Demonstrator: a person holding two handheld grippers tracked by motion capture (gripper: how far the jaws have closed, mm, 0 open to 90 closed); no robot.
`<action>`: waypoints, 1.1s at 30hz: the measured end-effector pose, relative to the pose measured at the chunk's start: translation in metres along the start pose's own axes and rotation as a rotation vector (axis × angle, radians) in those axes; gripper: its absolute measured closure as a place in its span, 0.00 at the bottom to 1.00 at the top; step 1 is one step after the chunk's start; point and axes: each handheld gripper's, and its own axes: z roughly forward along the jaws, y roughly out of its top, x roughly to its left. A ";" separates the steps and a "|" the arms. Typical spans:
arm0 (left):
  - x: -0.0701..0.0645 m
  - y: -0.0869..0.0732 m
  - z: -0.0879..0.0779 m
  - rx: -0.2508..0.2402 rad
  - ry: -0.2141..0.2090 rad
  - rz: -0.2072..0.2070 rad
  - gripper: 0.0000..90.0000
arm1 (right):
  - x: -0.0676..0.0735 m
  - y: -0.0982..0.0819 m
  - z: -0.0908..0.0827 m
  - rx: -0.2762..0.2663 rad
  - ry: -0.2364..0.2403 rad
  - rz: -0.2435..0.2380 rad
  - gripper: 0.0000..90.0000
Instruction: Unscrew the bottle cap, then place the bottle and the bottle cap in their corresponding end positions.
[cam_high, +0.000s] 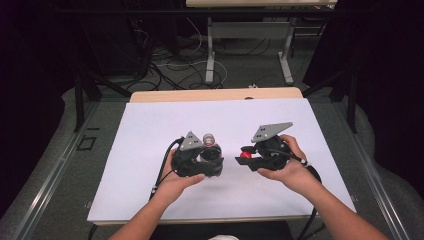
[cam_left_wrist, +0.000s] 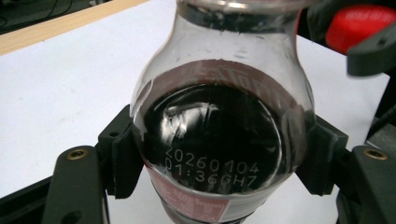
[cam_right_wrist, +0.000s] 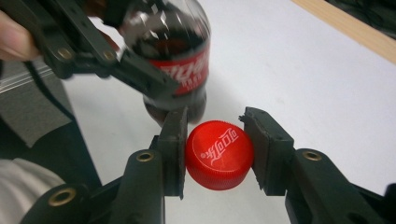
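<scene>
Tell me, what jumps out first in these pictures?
Probably the red cap, pinched between the jaws of the right gripper near the middle of the white table. Just beside it, the left gripper clamps a bottle of dark cola, its neck open. Both tools are held in a person's bare hands.

The white sheet on the bench is evenly and brightly lit from above; the room behind it falls into near-black. The high view is soft and low in detail. Glare streaks the bottle glass close up, and the red cap is sharp while the bottle above it blurs.
</scene>
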 end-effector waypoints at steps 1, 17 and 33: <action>0.001 0.002 0.001 0.002 0.009 0.000 0.33 | 0.000 -0.002 0.001 0.001 -0.021 0.007 0.68; 0.019 0.027 0.018 -0.010 0.033 -0.032 0.33 | -0.013 -0.029 0.014 -0.017 -0.070 0.128 0.68; 0.037 0.054 0.047 -0.018 0.080 -0.060 0.33 | -0.018 -0.038 0.022 -0.043 -0.085 0.179 0.68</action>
